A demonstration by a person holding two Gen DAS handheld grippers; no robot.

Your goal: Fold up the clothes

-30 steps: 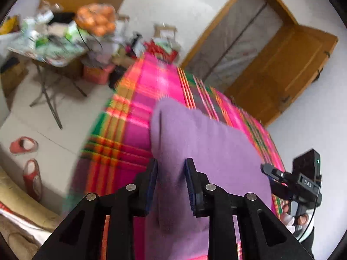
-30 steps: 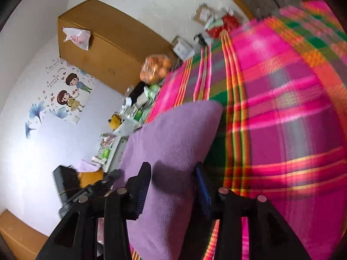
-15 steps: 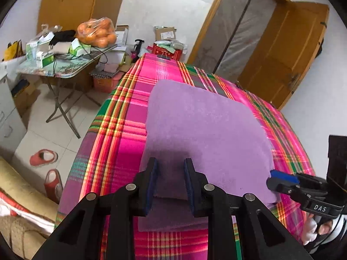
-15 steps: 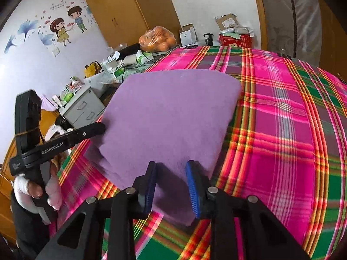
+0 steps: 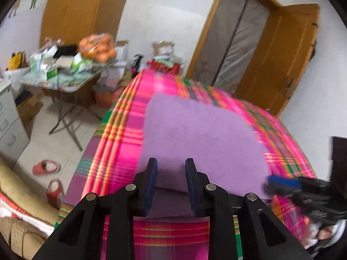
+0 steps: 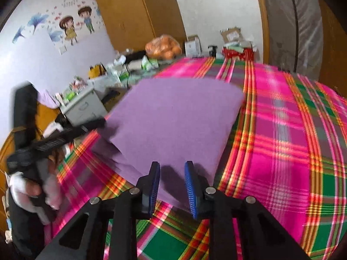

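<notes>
Soft, fuzzy purple fleece garment [image 5: 201,138], folded into a rough rectangle, lying flat on a bed covered with a plaid pink, green and orange woven sheet [image 5: 121,143]; a lower layer showing past the top layer's near edge in both views. Left black two-finger gripper [image 5: 171,169] poised over the garment's near edge, jaws parted a moderate gap, ribbed blue pads [image 5: 151,179] with nothing pinched between them; cloth visible through the gap. Right black two-finger gripper [image 6: 172,173] likewise parted, holding nothing, hovering over the near right corner of the fleece [image 6: 173,119], casting a dark shadow on it. Blurred in each view, the other gripper at the frame's side, held by a hand in a white glove [image 6: 23,186]. Beyond the bed: a folding metal-legged table [image 5: 71,82] heaped with boxes and a clear plastic bag of round oranges [image 5: 96,47], a smooth wooden wardrobe [image 6: 134,15], a wooden door [image 5: 282,56], red slippers [image 5: 46,166] on pale floor tiles.
</notes>
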